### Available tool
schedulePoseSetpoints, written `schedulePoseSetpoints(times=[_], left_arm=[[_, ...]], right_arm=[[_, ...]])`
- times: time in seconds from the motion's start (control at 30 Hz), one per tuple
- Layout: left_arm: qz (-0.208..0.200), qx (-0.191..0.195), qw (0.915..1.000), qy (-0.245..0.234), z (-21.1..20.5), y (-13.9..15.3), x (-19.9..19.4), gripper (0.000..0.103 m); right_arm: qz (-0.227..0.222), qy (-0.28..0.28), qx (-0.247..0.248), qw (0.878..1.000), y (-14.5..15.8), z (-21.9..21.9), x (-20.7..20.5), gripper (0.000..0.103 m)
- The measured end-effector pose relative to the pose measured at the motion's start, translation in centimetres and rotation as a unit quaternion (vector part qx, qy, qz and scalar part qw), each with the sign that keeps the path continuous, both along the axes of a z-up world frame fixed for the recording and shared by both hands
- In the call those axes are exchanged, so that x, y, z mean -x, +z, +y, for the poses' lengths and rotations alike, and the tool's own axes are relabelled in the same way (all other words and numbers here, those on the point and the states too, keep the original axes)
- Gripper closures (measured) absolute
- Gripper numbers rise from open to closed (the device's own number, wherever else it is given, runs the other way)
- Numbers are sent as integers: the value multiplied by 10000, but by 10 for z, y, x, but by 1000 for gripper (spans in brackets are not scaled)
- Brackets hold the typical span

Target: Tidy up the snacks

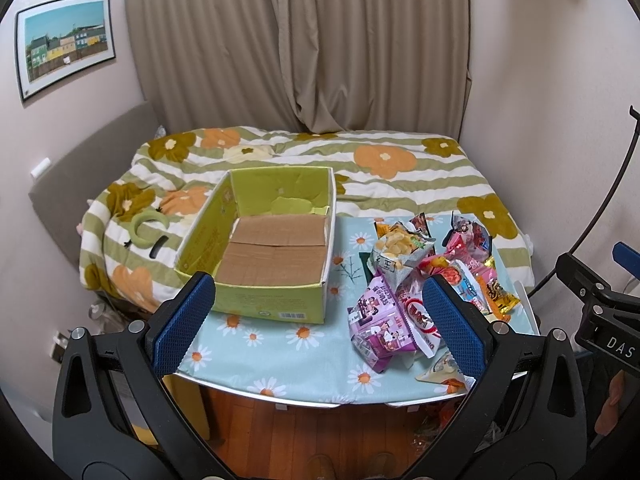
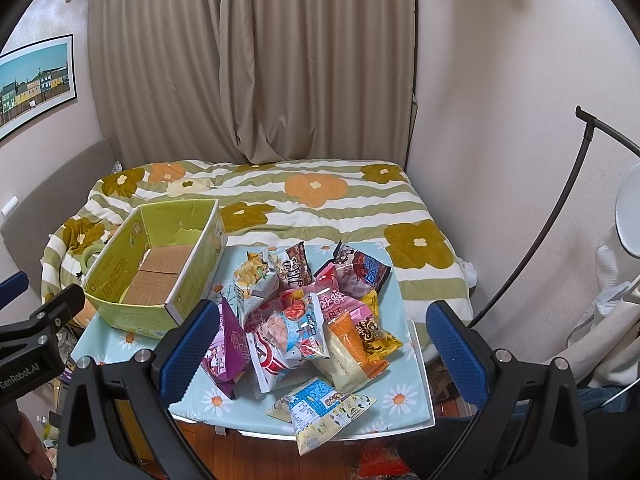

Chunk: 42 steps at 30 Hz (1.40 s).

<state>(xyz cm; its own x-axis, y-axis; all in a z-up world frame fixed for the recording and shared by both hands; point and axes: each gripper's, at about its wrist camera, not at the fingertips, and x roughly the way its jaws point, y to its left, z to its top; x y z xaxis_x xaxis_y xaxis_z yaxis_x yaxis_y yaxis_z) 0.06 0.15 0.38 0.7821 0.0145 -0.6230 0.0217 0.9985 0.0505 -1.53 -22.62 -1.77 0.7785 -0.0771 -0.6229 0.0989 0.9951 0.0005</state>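
A green cardboard box [image 1: 276, 300] [image 2: 120, 312] with a bare brown bottom stands open on the left of the small table. To its right lies a heap of snack packets [image 1: 424, 280] [image 2: 304, 312]: a purple bag [image 2: 224, 356], a chip bag [image 2: 256, 276], an orange-and-yellow packet [image 2: 356, 340] and a pale blue-and-yellow packet [image 2: 320, 408] nearest the front edge. My left gripper [image 1: 318, 320] hangs open before the table's front edge, between box and heap. Also open with nothing held, my right gripper [image 2: 324, 352] hovers in front of the heap.
The table wears a light blue daisy cloth [image 1: 280, 356] [image 2: 404, 396]. Behind it is a bed with a green-striped flower quilt [image 1: 384, 160] [image 2: 320, 192], then curtains. A curved black lamp stand [image 2: 560, 200] rises at the right. Wooden floor [image 1: 320, 432] lies below.
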Motion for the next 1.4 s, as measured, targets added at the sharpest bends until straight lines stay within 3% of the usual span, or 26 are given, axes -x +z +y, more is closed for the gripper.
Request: schedulePoseSetpoints(times=[0.53,0.73,0.8,1.03,1.4], left_arm=[[32,8,10000,-60,-9,-1,-3,1],[282,133,9995,-108,-14,-10,-16,1],[452,217,9987,-87,-16,-20,-23,1],[1024,518,9933,144,-28,-72,-45,1],[1891,792,9788,13,-51,-167,-115,1]], right_arm=[[1,12,-7,10000,-1,-1,-1,0],[96,67,-19,9999,-4,-5,-7,0],[189,91,-31,9998,-6,-9,-9,0],[615,545,-229,9964,-55,-27,-33,0],[1362,1365,-810,9779,-131,-31,-84,0]])
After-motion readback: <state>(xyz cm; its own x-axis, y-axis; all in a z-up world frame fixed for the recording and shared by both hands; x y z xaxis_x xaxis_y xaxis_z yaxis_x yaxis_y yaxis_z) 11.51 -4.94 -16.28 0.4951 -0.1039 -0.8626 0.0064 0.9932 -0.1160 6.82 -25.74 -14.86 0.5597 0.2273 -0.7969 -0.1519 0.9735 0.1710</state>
